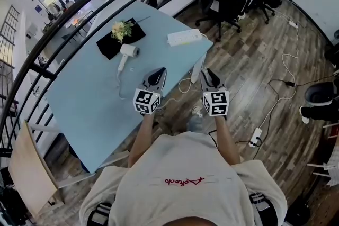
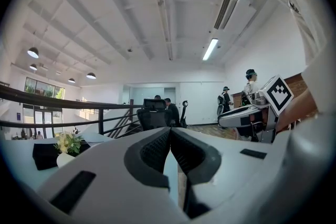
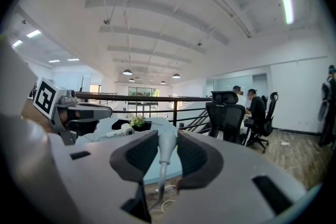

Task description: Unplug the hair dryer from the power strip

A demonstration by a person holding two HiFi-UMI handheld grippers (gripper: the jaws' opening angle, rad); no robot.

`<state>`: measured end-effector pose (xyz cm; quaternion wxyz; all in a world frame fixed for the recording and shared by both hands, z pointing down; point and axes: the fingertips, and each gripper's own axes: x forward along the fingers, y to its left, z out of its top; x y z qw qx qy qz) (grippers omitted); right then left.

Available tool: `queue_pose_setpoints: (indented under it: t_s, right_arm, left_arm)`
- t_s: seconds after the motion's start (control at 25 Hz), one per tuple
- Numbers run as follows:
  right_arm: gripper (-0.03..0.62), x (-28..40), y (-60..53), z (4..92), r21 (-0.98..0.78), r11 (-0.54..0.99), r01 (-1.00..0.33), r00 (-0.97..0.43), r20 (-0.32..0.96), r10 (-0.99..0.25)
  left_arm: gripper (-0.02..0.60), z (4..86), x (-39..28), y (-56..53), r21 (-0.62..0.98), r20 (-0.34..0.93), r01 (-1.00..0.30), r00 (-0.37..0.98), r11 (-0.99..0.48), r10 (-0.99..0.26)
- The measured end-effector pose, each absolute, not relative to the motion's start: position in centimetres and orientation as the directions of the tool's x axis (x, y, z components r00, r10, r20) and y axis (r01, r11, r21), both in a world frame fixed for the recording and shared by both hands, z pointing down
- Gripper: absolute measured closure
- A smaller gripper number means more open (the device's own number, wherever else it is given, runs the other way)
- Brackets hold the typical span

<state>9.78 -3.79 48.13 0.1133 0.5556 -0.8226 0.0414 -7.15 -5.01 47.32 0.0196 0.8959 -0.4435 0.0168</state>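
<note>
The right gripper (image 3: 167, 137) clamps a grey plug (image 3: 163, 153), its cord (image 3: 159, 181) hanging below. The left gripper (image 2: 170, 139) is closed on nothing. On the blue table (image 1: 85, 103), the hair dryer (image 1: 127, 52) lies far left and the power strip (image 1: 184, 37) far right.

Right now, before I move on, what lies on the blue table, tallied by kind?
hair dryer: 1
power strip: 1
black mat: 1
flower bunch: 1
Total: 4
</note>
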Motion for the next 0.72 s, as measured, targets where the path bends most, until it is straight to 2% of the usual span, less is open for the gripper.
queue_pose_setpoints:
  t_s: [0.72]
  right_arm:
    - [0.470, 10.7, -2.3, 48.1, 0.057, 0.375, -0.925, -0.355, 0.222, -0.908]
  left_arm:
    - [0.571, 47.2, -6.0, -3.4, 0.005, 0.040, -0.793, 0.609, -0.609, -0.792]
